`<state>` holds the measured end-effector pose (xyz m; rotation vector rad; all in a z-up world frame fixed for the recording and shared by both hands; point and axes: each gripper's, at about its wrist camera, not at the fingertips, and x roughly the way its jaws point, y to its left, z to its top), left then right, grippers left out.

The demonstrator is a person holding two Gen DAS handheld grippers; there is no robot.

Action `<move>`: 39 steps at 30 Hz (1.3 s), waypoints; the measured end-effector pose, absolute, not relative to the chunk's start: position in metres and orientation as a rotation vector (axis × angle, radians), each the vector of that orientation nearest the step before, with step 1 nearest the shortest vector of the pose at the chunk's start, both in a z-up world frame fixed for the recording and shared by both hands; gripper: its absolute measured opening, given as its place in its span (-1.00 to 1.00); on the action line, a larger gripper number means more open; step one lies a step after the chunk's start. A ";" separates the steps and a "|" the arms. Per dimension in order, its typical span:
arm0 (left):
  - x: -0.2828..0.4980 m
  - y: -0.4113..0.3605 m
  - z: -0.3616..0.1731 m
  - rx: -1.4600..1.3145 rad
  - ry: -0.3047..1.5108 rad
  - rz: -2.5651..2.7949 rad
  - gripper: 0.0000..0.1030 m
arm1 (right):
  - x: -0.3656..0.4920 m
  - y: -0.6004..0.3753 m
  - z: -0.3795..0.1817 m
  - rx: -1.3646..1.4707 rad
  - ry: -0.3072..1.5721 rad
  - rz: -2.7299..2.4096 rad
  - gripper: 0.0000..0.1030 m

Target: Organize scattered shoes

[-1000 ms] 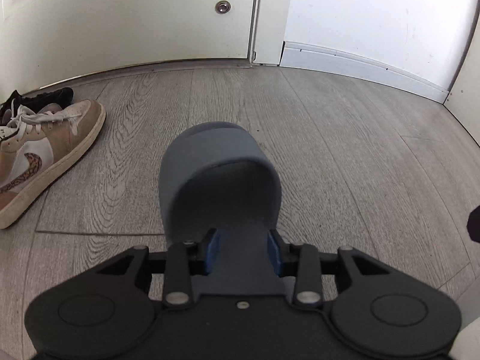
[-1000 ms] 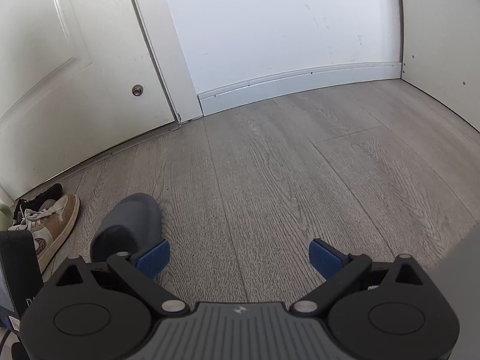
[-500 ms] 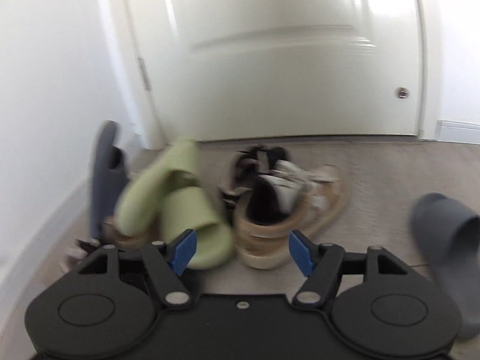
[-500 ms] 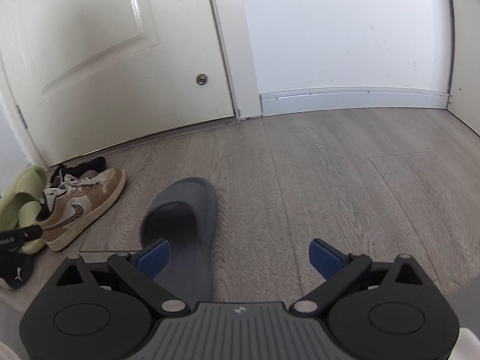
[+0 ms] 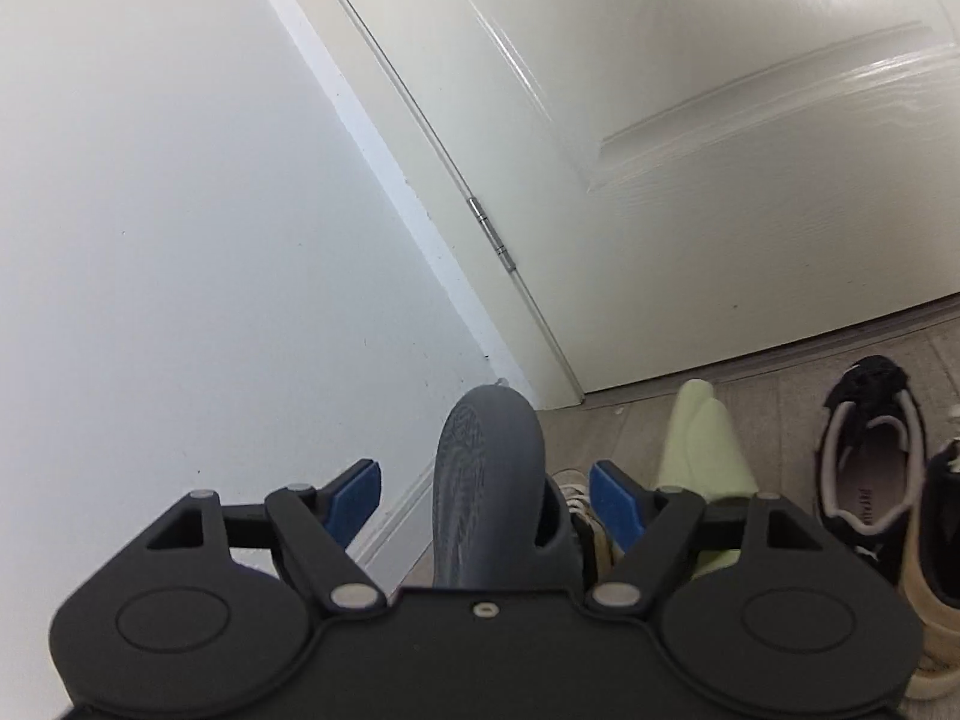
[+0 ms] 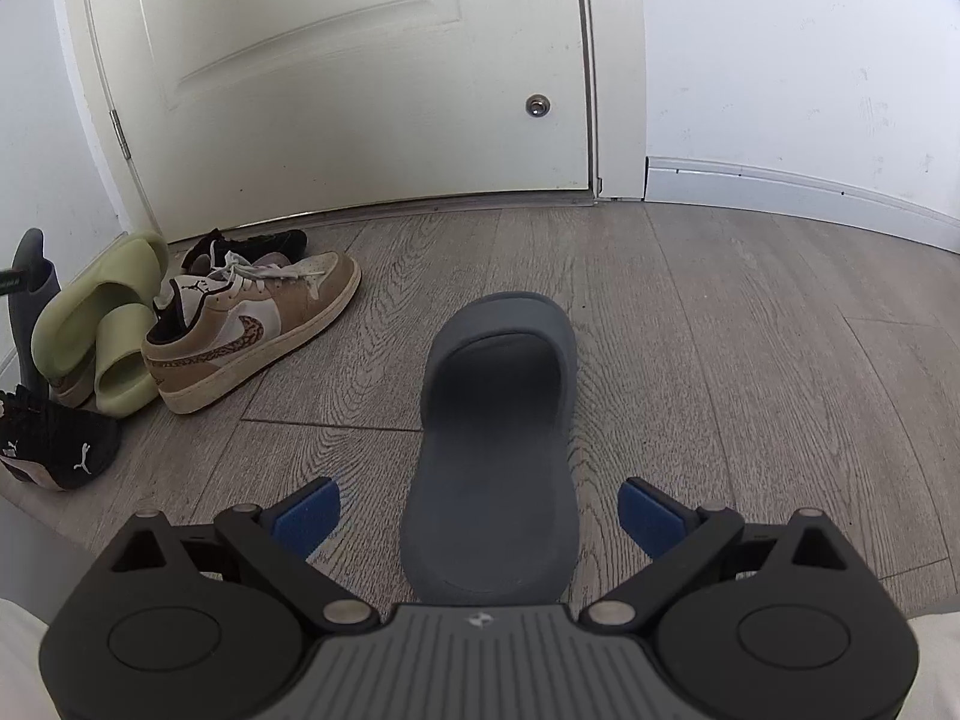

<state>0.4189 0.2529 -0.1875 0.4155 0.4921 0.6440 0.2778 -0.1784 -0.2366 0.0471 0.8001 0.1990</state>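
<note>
By the door [image 6: 336,78]: two grey slides [image 6: 498,438], two green slides [image 6: 99,312].

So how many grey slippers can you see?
2. One grey slipper lies flat on the floor between the right gripper's open fingers. The other grey slipper stands on end by the wall, in the pile. More could hide there.

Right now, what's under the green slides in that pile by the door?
The upper green slide leans across the lower green slide. A tan sneaker's edge shows beneath them, laces partly visible in the left wrist view. The rest is covered, so I cannot tell how it lies.
</note>
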 end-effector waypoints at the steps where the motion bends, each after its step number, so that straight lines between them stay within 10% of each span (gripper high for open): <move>1: 0.426 0.257 -0.188 0.421 0.502 0.649 0.50 | 0.276 -0.176 -0.236 0.032 0.797 0.201 0.92; 5: 0.449 0.277 -0.199 0.427 0.581 0.696 0.22 | 0.275 -0.172 -0.237 0.013 0.797 0.198 0.92; 8: 0.445 0.292 -0.204 0.383 0.602 0.763 -0.43 | 0.276 -0.172 -0.240 0.011 0.804 0.192 0.92; 27: 0.301 0.231 -0.041 0.142 0.200 0.710 -0.49 | 0.264 -0.184 -0.231 0.066 0.745 0.189 0.92; 39: 0.303 0.058 -0.109 -0.200 0.323 0.314 -0.49 | 0.247 -0.220 -0.227 0.138 0.687 0.128 0.92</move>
